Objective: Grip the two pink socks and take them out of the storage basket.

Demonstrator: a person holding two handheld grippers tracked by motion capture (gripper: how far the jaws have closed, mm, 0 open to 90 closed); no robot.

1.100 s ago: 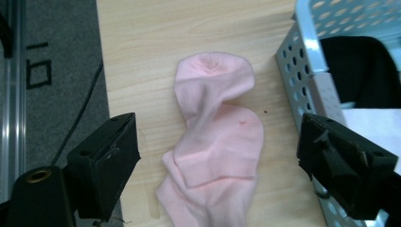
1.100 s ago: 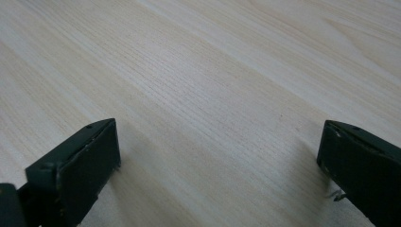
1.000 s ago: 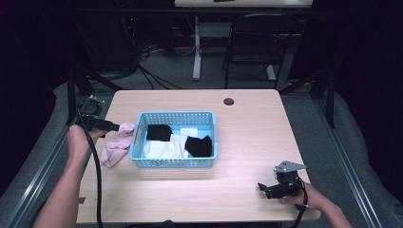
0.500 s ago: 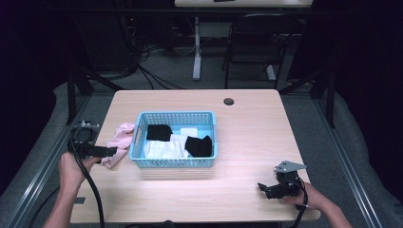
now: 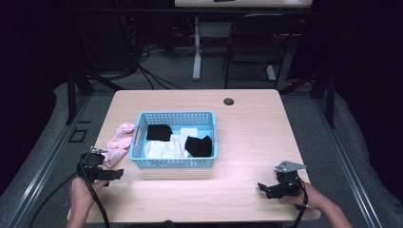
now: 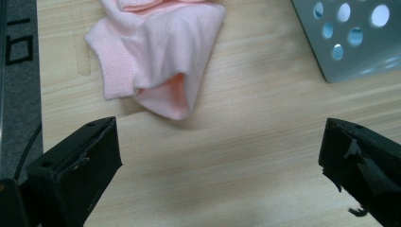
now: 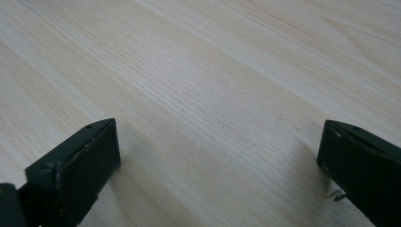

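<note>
The pink sock (image 6: 156, 61) is seen just ahead of the left gripper (image 6: 220, 165), whose wide-open, empty jaws have just been opening.

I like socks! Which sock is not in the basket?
The pink sock: it lies on the table left of the blue basket; the black and white ones are inside.

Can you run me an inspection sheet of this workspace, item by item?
Surface: wooden table, bare apart from the items below.
Job's things: pink sock lying loose left of the blue basket; black and white socks inside the basket.
Clutter: small dark round spot near the far edge.
Grippers: left gripper open, nothing between its jaws; right gripper open over bare wood.
Cables: black cable trailing from the left gripper.
Surroundings: chair, floor cables.
</note>
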